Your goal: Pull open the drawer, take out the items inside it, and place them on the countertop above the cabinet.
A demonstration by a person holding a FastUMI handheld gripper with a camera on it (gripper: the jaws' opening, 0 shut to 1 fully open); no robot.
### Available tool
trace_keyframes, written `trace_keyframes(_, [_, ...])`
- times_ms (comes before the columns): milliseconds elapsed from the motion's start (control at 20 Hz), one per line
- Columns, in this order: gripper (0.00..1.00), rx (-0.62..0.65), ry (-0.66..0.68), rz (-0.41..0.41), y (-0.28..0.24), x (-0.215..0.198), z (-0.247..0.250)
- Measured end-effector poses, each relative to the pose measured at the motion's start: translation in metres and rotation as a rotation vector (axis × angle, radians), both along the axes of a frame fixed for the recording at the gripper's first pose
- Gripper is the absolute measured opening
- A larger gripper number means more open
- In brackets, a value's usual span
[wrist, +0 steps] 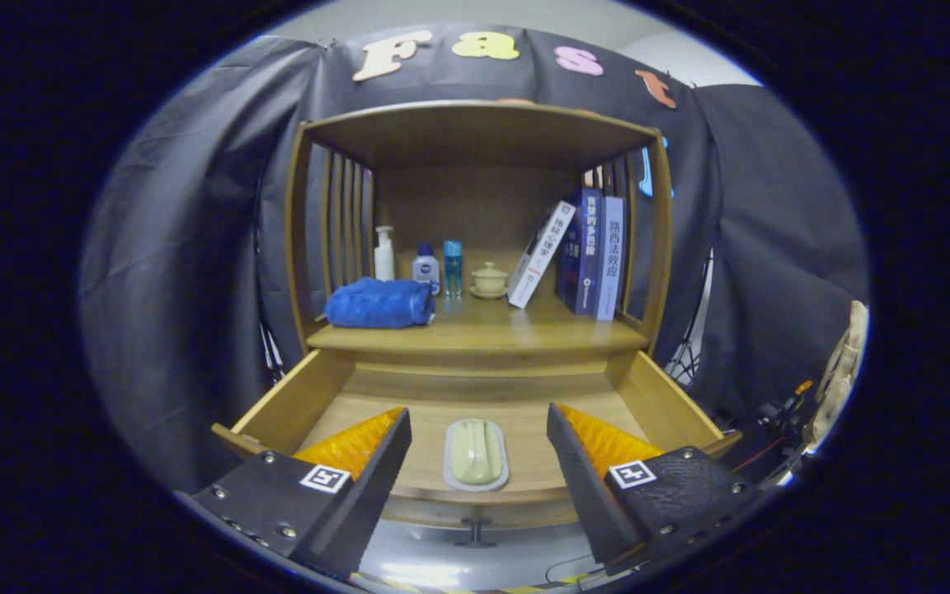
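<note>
Green dish (476,453) lengthwise between spread fingers (359,450).

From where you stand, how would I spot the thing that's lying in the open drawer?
Find the wooden cabinet against the black cloth, then the pulled-out drawer below its countertop. On the drawer floor, between the open tongs, lies a pale green soap dish. Unlike the towel, bottles and books, it sits in the drawer, low and oblong.
</note>
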State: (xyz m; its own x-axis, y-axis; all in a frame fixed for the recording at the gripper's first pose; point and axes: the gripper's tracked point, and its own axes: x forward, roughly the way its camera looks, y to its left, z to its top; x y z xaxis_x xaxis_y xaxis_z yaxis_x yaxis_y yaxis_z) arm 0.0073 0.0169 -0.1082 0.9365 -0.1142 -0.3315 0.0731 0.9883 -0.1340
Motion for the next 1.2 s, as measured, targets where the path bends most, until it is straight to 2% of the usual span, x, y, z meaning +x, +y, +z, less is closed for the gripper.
trace_keyframes(250, [0.98, 0.013, 0.165, 0.003, -0.004, 0.036, -0.035])
trace_keyframes(550, [0.99, 0.068, 0.377, -0.058, -0.014, 0.071, -0.086])
trace_keyframes(700, [0.99, 0.047, 0.505, -0.053, -0.014, 0.070, -0.114])
trace_keyframes(800, [0.97, 0.029, 0.537, -0.049, -0.014, 0.070, -0.124])
trace_keyframes(1050, [0.23, 0.074, 0.548, -0.053, -0.014, 0.073, -0.135])
trace_keyframes(1150, [0.18, 0.061, 0.513, -0.033, -0.013, 0.073, -0.134])
trace_keyframes(1200, [0.12, 0.045, 0.478, -0.033, -0.017, 0.077, -0.127])
